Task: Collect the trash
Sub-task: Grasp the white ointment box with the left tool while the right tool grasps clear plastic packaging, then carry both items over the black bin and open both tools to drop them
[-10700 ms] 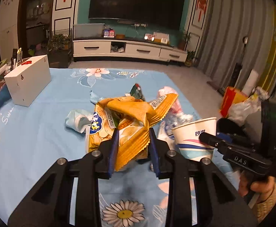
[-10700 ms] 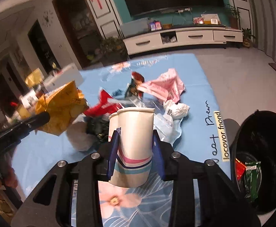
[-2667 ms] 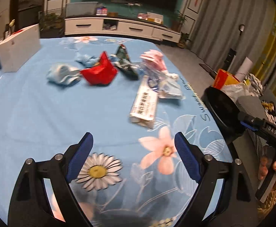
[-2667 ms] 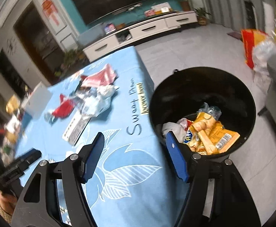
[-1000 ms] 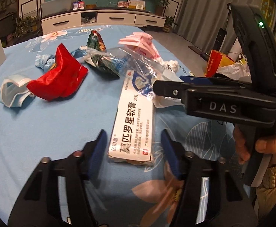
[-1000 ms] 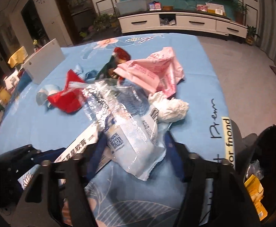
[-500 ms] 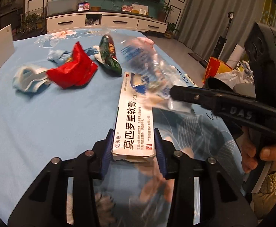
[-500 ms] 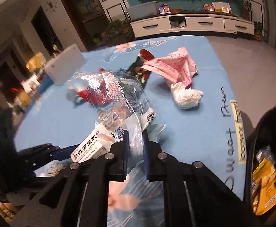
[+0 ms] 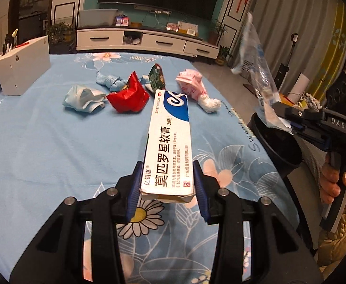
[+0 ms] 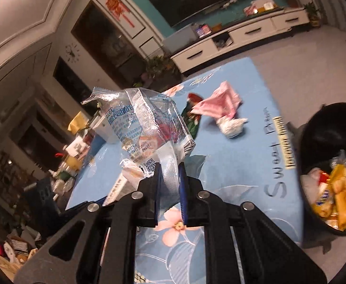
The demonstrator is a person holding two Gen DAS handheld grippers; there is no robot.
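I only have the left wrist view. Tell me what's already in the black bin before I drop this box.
Observer: The right wrist view shows yellow snack bags and a white wad inside the black bin.
Operator: Report what the right gripper holds.
Observer: The right gripper is shut on a clear plastic wrapper with blue print and a QR code.
Operator: Say whether that bin is full.
Observer: No; the trash lies low against its wall, dark space above.

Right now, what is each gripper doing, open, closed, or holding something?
Left gripper: closed on the white ointment box, lifted off the table.
Right gripper: closed on the clear plastic wrapper.
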